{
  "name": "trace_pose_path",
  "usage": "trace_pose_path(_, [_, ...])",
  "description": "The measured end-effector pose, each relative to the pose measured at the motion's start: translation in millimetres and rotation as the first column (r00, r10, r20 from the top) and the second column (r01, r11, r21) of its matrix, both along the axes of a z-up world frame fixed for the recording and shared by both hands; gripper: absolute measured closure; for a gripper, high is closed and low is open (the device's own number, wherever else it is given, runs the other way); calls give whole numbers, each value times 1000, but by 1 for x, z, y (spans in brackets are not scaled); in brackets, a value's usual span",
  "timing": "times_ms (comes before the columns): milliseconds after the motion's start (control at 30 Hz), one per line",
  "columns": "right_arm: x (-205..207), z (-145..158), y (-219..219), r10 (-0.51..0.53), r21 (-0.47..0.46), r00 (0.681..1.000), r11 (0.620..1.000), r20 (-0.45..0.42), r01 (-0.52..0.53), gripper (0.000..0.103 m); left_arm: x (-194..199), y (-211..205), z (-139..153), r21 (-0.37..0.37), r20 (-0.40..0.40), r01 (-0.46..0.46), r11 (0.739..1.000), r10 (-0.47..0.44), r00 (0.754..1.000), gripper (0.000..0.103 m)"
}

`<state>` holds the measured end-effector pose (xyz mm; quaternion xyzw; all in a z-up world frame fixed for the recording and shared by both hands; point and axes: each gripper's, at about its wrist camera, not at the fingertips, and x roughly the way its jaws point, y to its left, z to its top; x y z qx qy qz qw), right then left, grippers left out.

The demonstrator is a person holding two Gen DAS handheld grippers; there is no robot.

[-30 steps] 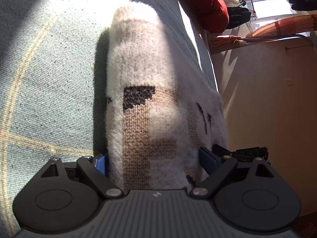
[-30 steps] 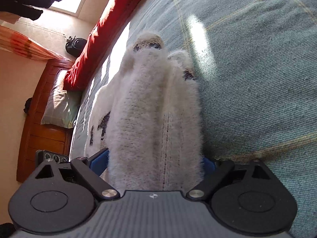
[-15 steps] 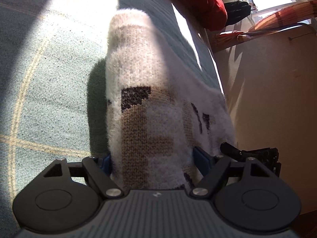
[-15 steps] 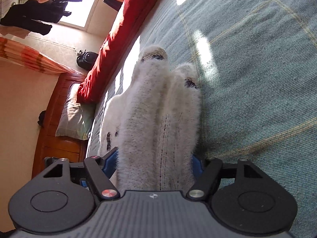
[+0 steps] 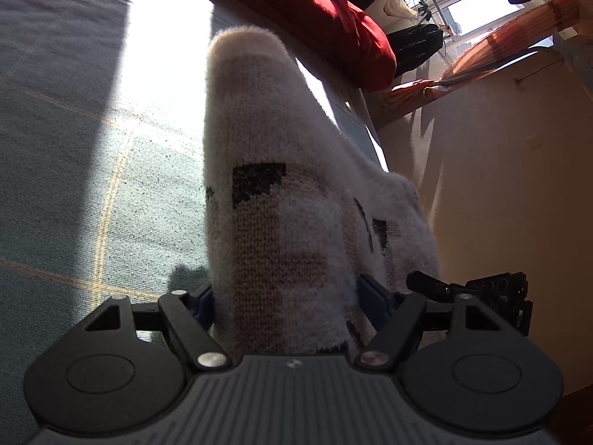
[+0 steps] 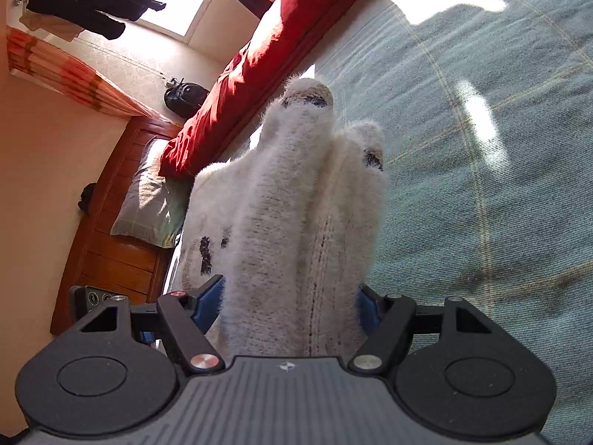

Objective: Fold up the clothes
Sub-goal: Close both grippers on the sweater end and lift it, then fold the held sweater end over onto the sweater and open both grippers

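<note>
The left gripper has its blue pads pressed in on a thick bunch of the fuzzy white sweater, the jaws only partly closed because the knit fills the gap between them. Tan and black pattern blocks show on the fabric, which rises in a tall fold straight ahead of the camera. Over on the other side, the right gripper is clamped the same way on the sweater, its pads squeezing a wad that stands up in two furry humps. The garment hangs between the two tools above the blue-green bedspread, which carries thin yellow check lines and bright patches of sunlight. More of the white knit spreads out toward the bed's edge in the right wrist view. A red duvet lies along the far side of the bed, with a pillow against the wooden headboard. Dark clothes hang by the window, beside an orange striped curtain.
</note>
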<state>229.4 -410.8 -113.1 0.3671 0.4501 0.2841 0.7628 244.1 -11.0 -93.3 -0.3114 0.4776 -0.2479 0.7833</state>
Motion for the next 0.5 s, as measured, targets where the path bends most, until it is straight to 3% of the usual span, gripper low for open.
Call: trace_pose_path(500, [21, 47, 188, 174, -84, 984, 982, 38, -170, 27, -34, 154, 30, 42, 79, -185, 982, 181, 980, 28])
